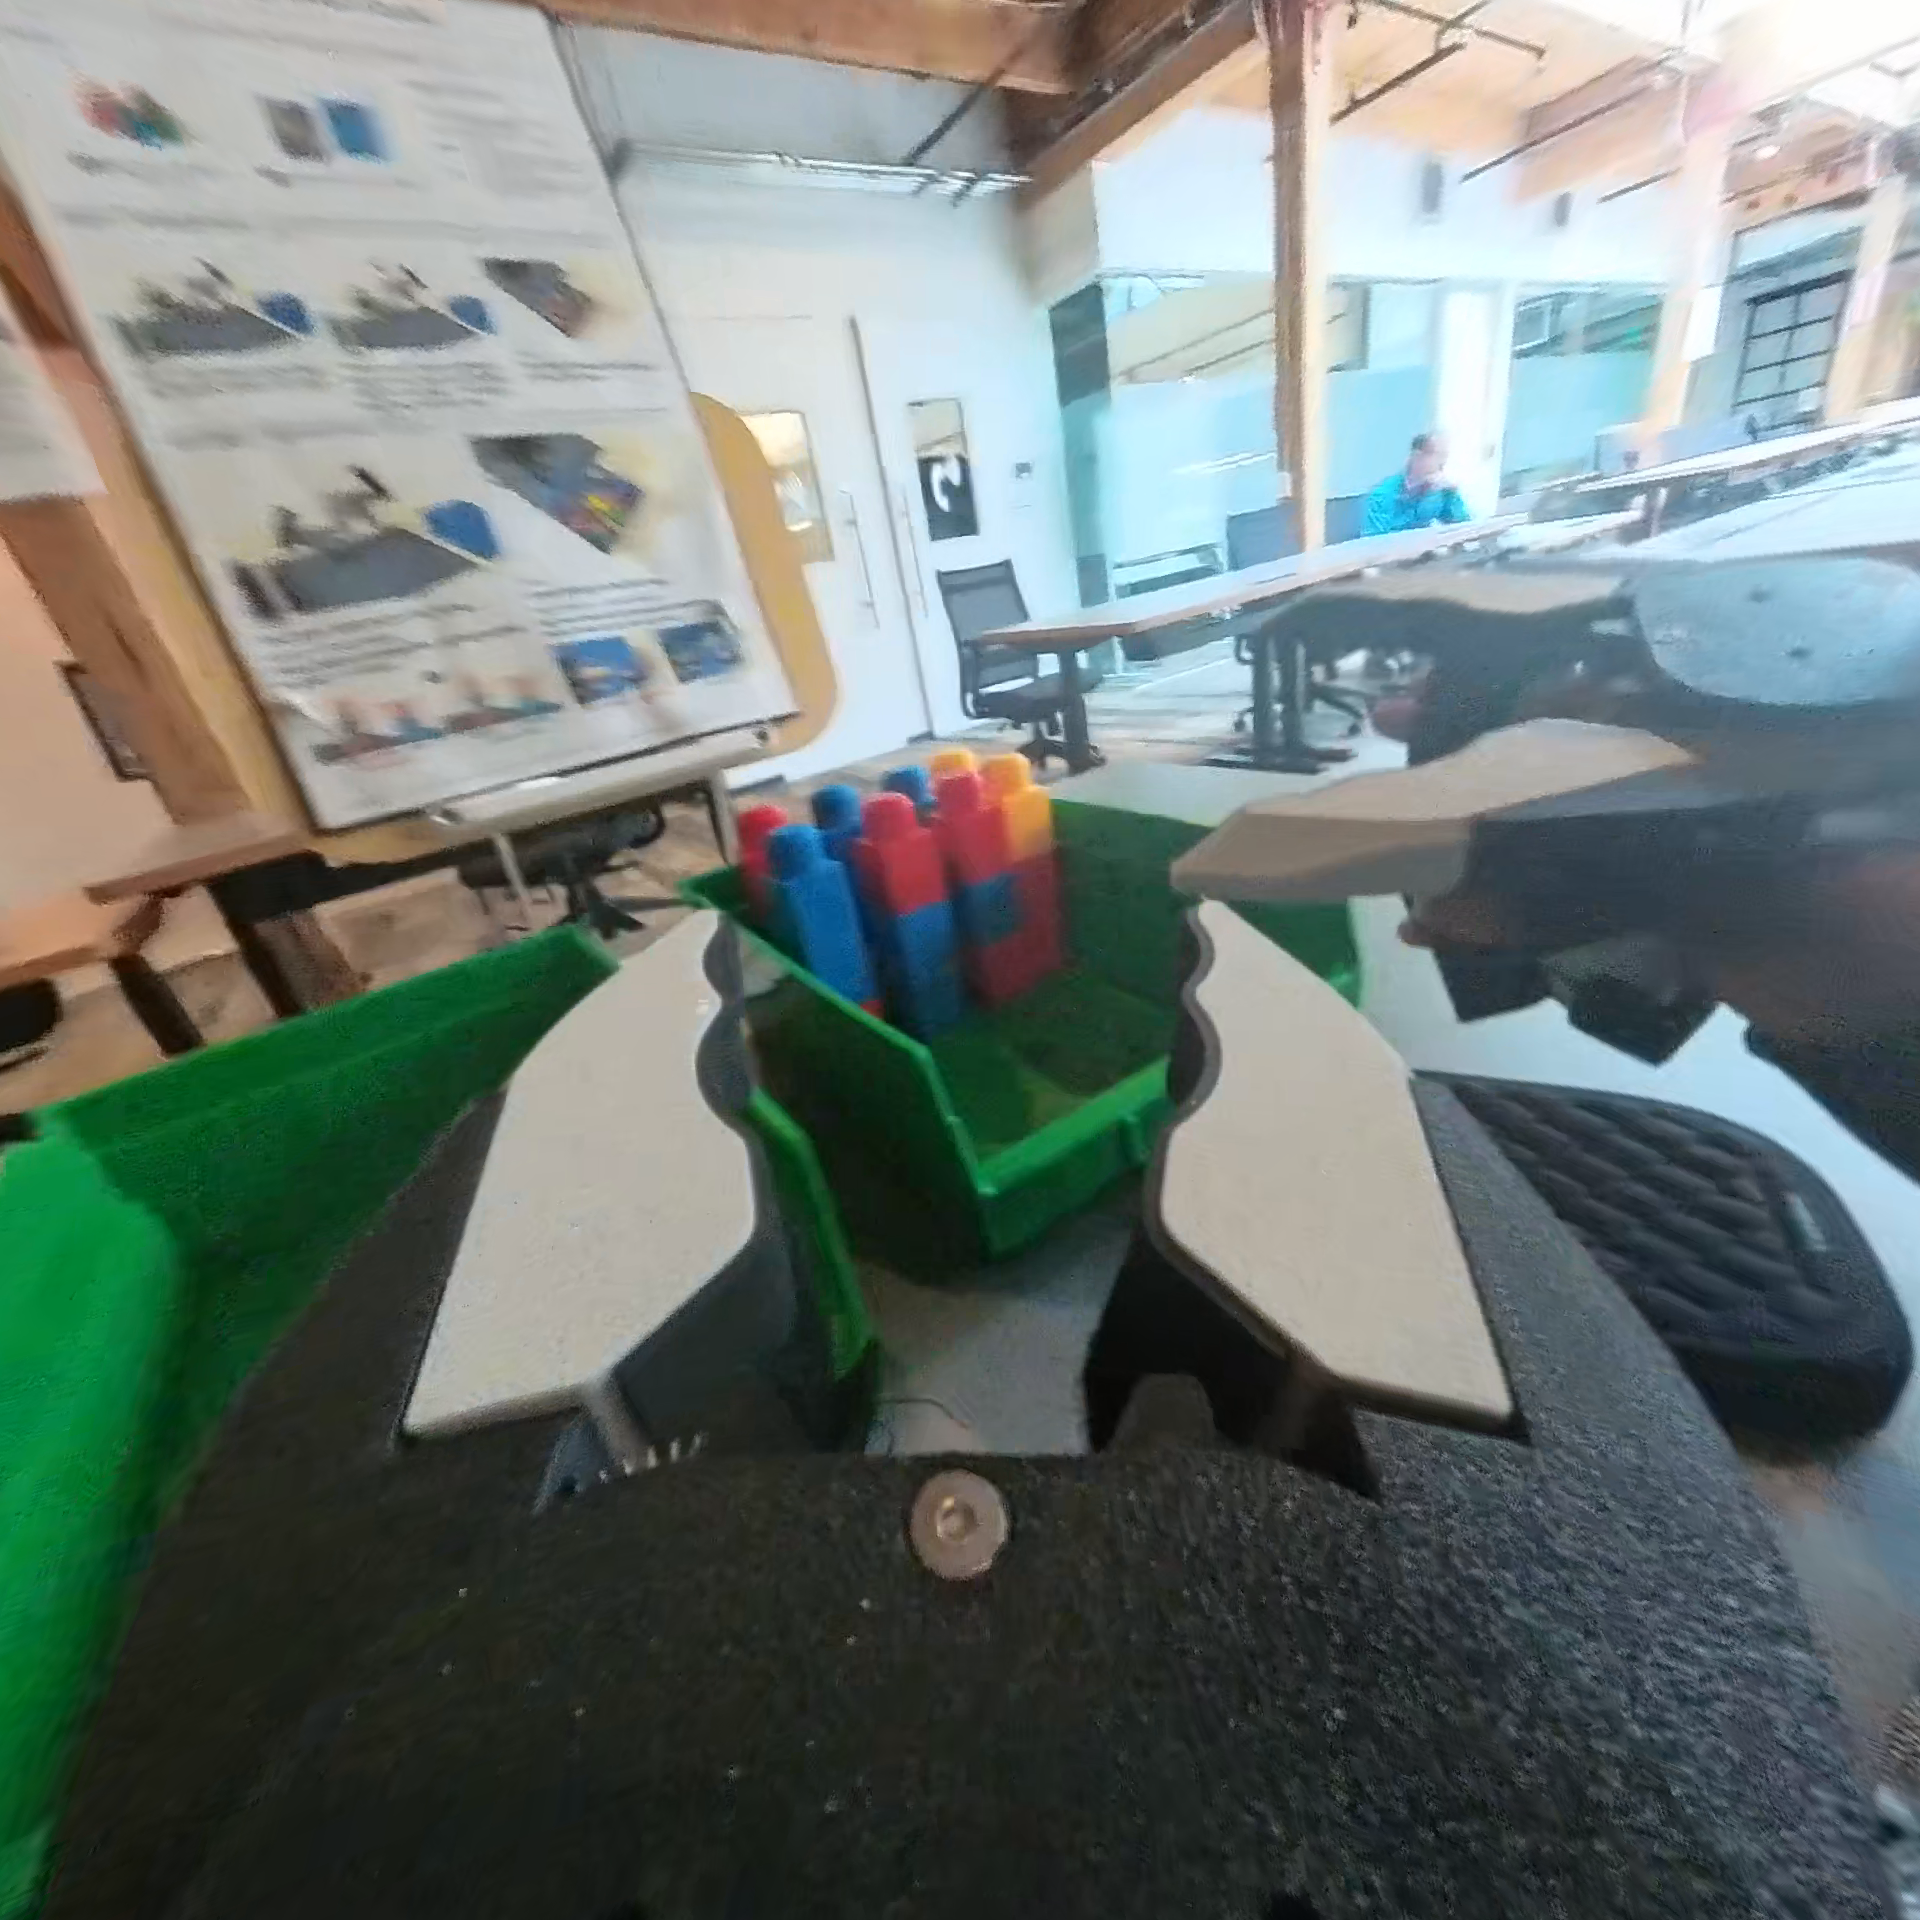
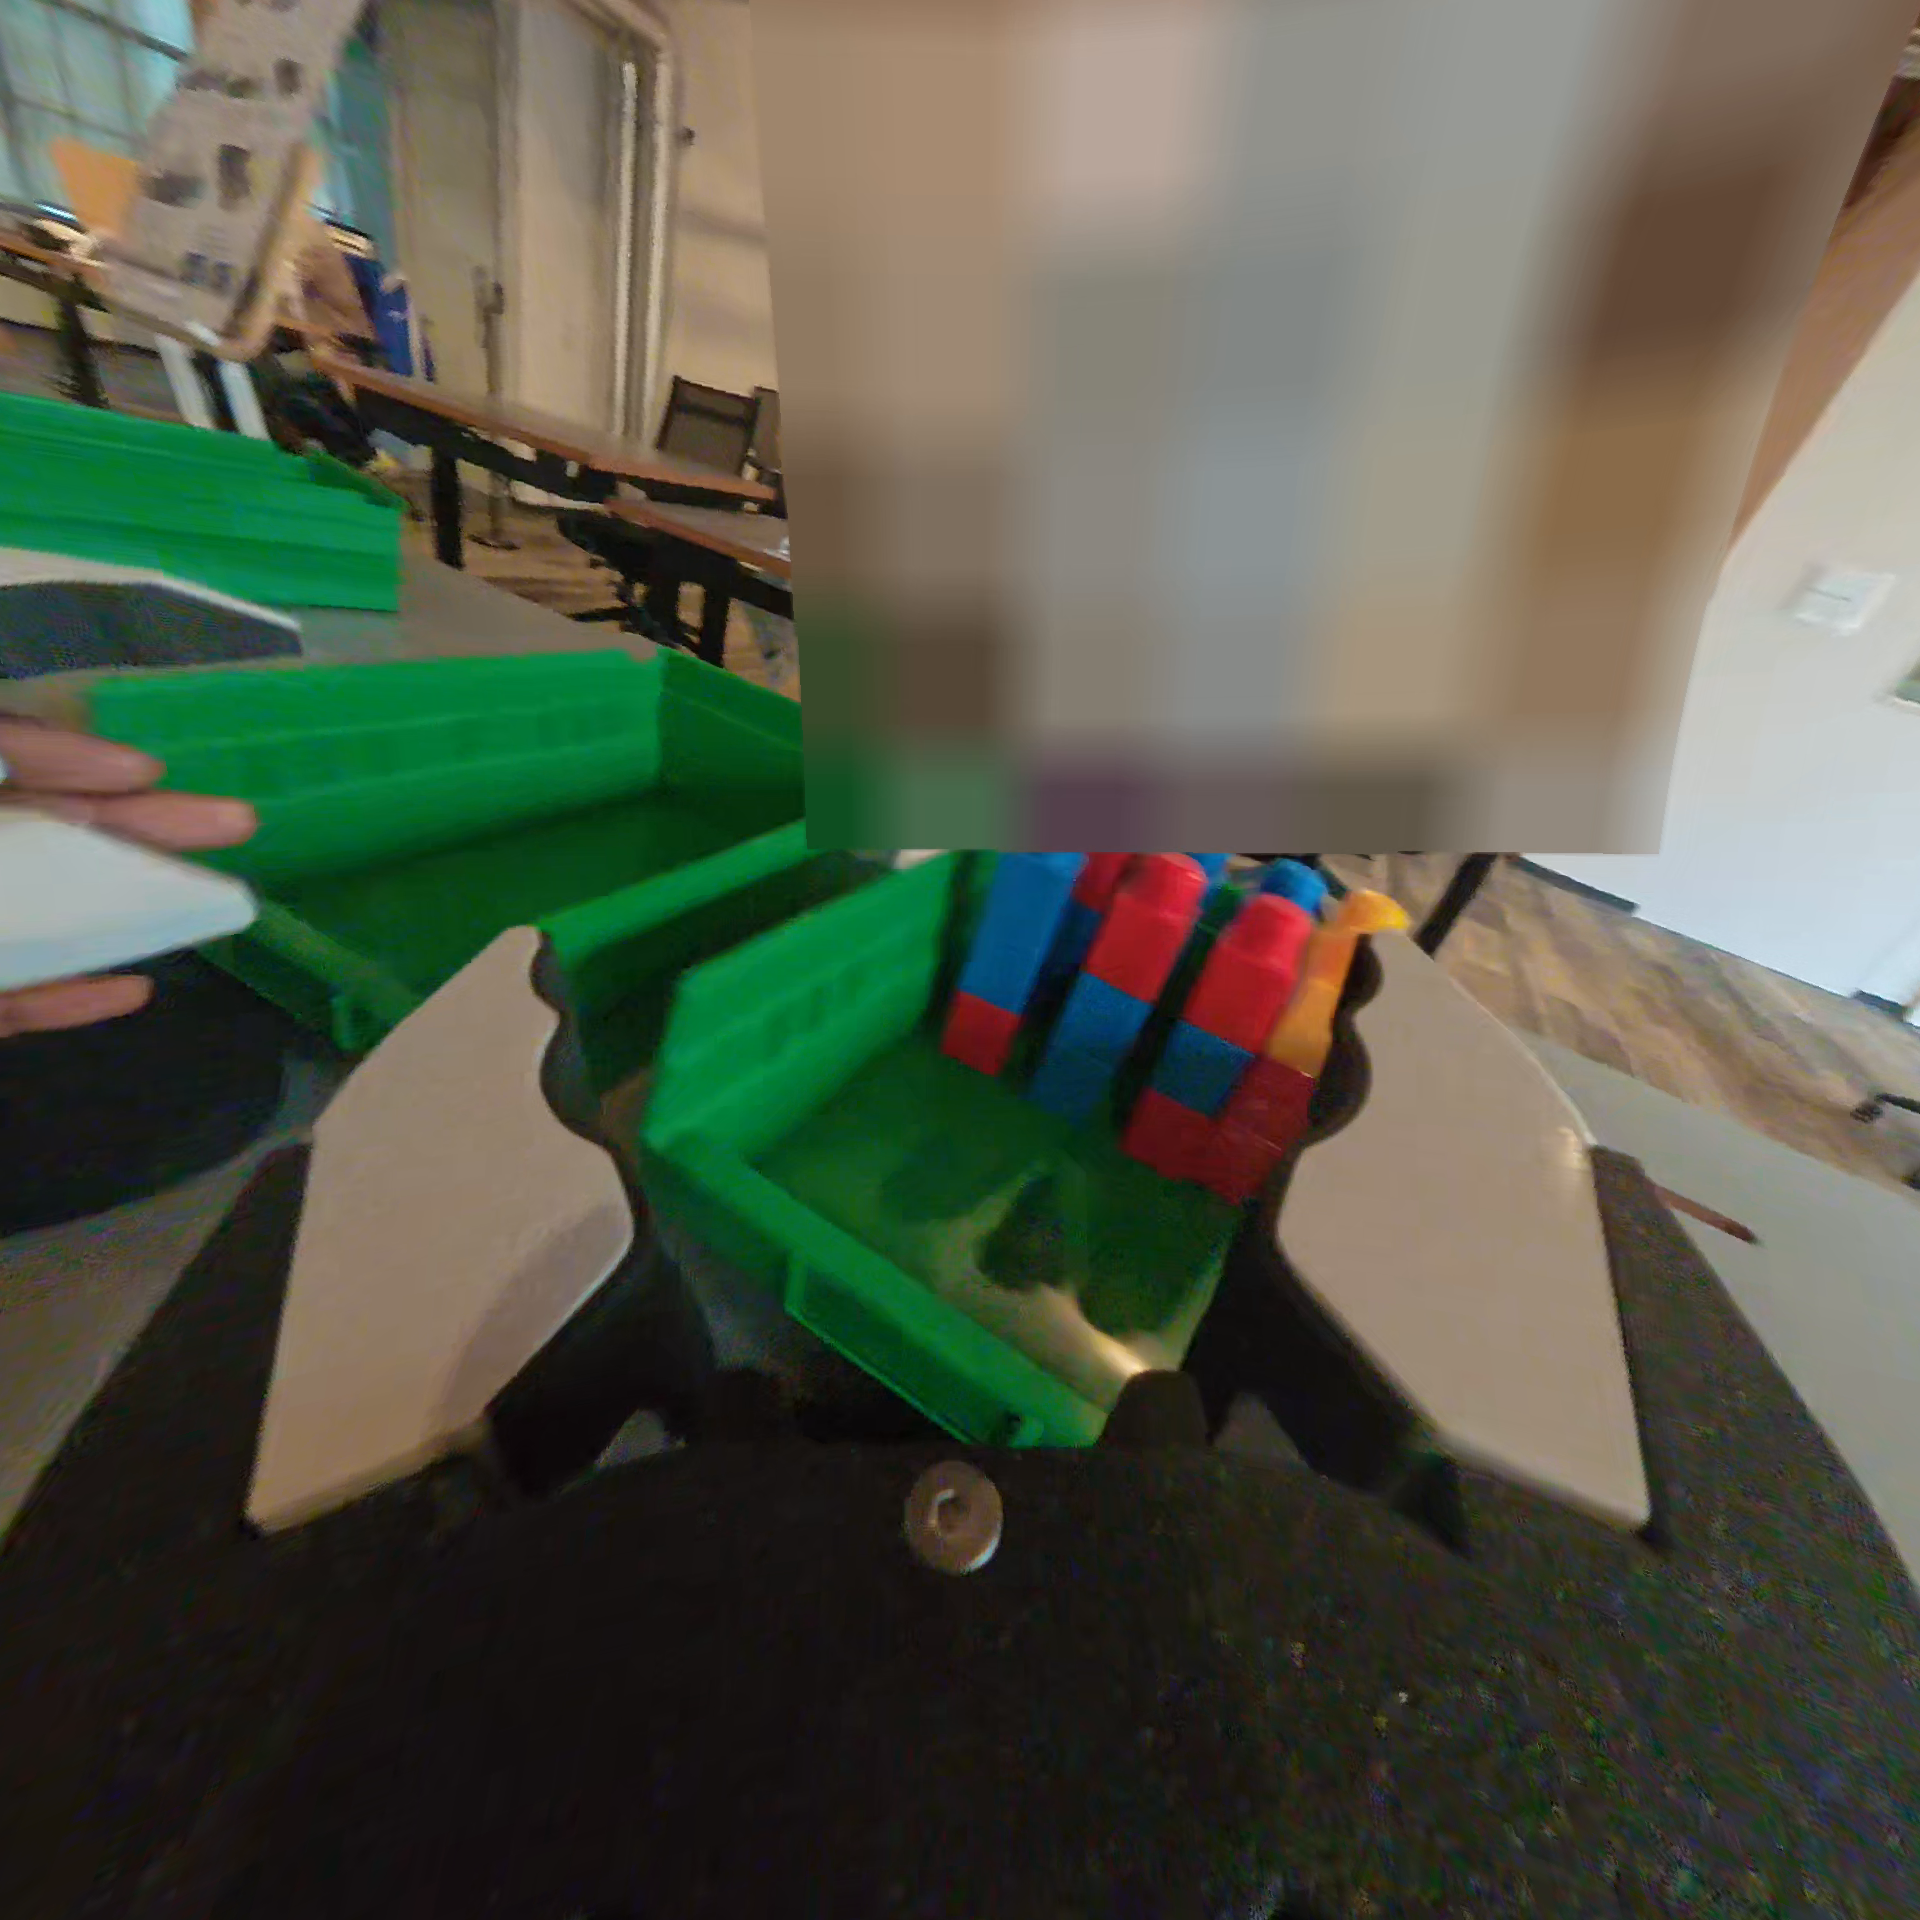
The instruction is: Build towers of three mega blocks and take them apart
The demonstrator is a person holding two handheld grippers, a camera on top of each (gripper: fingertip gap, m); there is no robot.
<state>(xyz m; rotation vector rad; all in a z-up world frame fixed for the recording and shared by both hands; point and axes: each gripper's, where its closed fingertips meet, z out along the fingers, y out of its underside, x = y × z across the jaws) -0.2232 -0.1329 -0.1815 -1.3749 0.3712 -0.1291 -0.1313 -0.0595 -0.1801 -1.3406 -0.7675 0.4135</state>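
Left wrist view only: poster board (image 1: 364, 395) far left, black mesh pad (image 1: 1704, 1247) on the worktop (image 1: 1621, 997) at right. Right wrist view only: fingers of a person's hand (image 2: 114, 800) at the left edge.

Left hand-held gripper (image 1: 956, 997): jaws wide apart, empty, touching nothing, over the gap between the near green bin (image 1: 260, 1091) and the far green bin (image 1: 1060, 1164). Right hand-held gripper (image 2: 956, 1023): jaws wide apart, empty, framing the far bin.

Block towers (image 1: 914, 883) stand at the back of the far bin, long axes upright, studs pointing up, in red, blue and orange.
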